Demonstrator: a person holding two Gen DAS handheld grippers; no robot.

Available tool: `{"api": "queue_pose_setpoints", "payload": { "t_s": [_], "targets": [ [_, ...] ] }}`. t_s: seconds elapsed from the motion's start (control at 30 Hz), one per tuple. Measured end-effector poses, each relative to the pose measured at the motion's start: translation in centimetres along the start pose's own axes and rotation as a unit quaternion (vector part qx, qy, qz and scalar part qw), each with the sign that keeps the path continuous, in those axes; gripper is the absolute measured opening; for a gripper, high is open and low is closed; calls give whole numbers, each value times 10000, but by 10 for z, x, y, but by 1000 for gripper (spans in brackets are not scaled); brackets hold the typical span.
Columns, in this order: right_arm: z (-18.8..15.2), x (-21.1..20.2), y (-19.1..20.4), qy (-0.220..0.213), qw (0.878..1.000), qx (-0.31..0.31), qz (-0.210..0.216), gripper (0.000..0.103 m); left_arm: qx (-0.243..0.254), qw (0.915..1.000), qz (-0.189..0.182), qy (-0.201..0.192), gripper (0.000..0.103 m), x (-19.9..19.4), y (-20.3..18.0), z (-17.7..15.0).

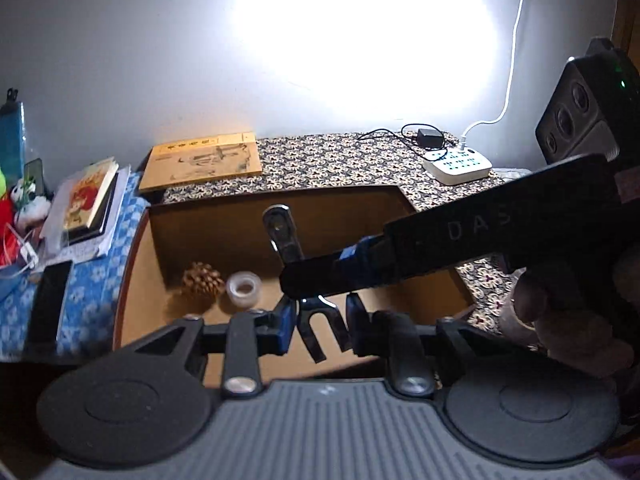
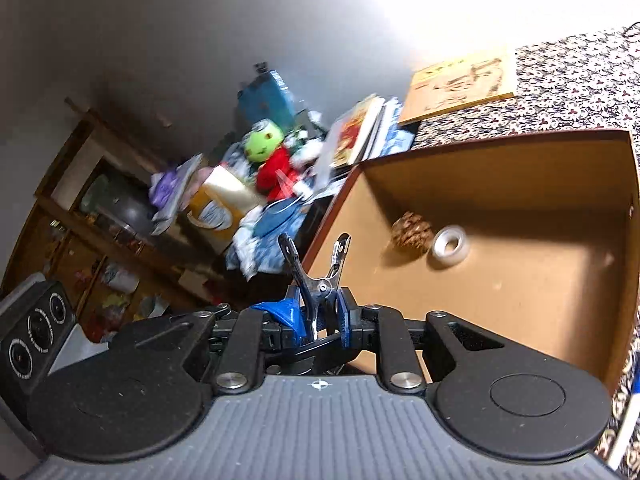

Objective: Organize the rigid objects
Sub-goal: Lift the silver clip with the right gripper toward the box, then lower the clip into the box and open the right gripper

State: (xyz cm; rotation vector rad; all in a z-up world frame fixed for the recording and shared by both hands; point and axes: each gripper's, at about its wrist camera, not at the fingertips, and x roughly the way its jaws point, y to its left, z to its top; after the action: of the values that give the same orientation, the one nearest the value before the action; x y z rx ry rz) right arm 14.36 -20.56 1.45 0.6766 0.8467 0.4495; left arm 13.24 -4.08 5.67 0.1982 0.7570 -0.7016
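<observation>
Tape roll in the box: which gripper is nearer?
Right gripper, marginally. Its tip reaches across just right of the tape roll, above the box floor. Left gripper sits slightly further back, tape ahead-left. Both meet at the metal clip, so it's close.

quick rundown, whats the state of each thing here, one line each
metal clip: gripped by both grippers, above the box's near edge
right gripper: shut on the clip
left gripper: shut on the clip
cardboard box: open
pine cone: lying in the box
tape roll: in the box, beside the cone
</observation>
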Motion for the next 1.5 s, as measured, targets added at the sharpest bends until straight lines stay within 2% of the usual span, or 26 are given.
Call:
{"api": "queue_pose_setpoints", "payload": {
  "t_s": [0.17, 0.47, 0.77, 0.9, 0.97, 1.0, 1.03, 1.33, 1.5],
  "targets": [
    [20, 42, -22, 204, 9990, 345, -220, 0, -52, 9991, -144, 389, 21, 42, 35, 7],
    [23, 101, -63, 755, 9893, 1167, -433, 0, -198, 9914, -169, 1282, 22, 107, 80, -7],
    [24, 134, -73, 1216, 9719, 1864, -765, 0, -371, 9815, 57, 1875, 23, 131, 97, -11],
    [23, 140, -74, 1367, 9670, 2046, -659, 2, -264, 9808, 234, 1916, 27, 133, 96, -16],
    [22, 140, -76, 1385, 9662, 2106, -540, 6, -189, 9817, 317, 1866, 37, 130, 94, -16],
    [22, 139, -76, 1386, 9666, 2087, -532, 6, -162, 9828, 356, 1807, 48, 129, 93, -16],
    [23, 138, -75, 1376, 9675, 2052, -538, 6, -141, 9836, 389, 1757, 53, 128, 92, -15],
    [24, 131, -63, 1154, 9770, 1642, -720, 6, -109, 9833, 616, 1707, 54, 121, 90, -12],
    [21, 122, -58, 972, 9810, 1470, -816, 6, -180, 9848, 772, 1545, 55, 106, 87, -9]
  ]
}}
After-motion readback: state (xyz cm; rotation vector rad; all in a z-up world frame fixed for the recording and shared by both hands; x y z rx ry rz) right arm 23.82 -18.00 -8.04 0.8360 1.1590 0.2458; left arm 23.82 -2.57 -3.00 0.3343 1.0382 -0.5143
